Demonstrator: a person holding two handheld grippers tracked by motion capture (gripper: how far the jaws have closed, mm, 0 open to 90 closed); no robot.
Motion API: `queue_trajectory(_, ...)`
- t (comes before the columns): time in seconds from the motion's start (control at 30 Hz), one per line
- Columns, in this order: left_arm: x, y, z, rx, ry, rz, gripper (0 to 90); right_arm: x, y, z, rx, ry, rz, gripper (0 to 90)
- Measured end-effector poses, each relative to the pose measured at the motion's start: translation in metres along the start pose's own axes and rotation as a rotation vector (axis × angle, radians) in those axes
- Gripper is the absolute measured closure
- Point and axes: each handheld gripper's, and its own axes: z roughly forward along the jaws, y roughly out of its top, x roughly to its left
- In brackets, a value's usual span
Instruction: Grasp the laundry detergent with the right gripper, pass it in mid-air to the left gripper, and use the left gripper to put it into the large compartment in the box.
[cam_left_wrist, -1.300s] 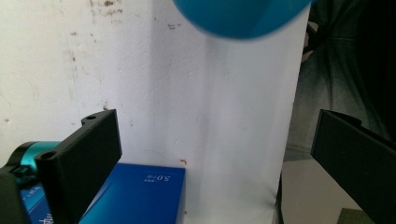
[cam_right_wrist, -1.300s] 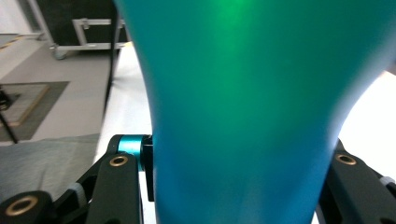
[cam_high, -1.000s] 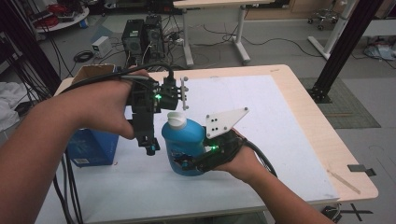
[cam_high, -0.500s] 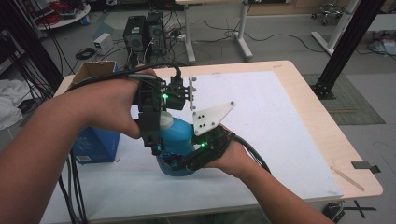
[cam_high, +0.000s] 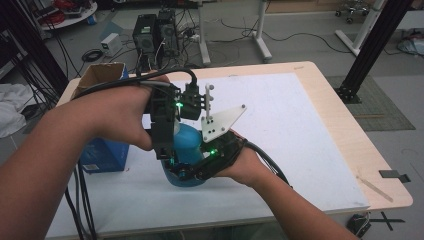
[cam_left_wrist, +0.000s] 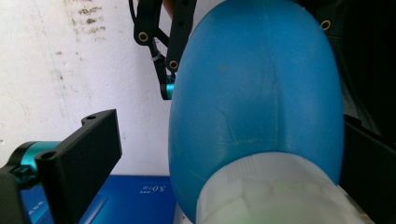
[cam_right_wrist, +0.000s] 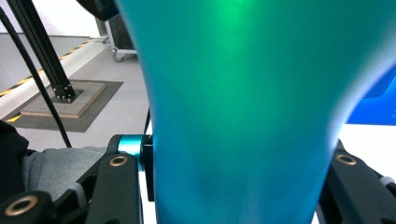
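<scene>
My right gripper (cam_high: 192, 167) has its jaws clamped on the lower body of the blue bottle (cam_high: 186, 145), which stands on the white mat toward the table's (cam_high: 320, 75) left edge. My left gripper (cam_high: 167, 150) hangs over the bottle's white cap (cam_left_wrist: 275, 191), jaws spread either side of it, not pressing. A blue box (cam_high: 102, 155) sits just beside, at the left edge.
</scene>
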Motion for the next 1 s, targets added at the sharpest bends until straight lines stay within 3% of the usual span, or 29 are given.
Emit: queue_trajectory(1.0, -0.0041, 0.0048, -0.0004, 0.018, 0.024, 0.016, 24.0, -0.0003, 0.0012, -0.0006, -0.005, -0.014, 0.002, 46.3)
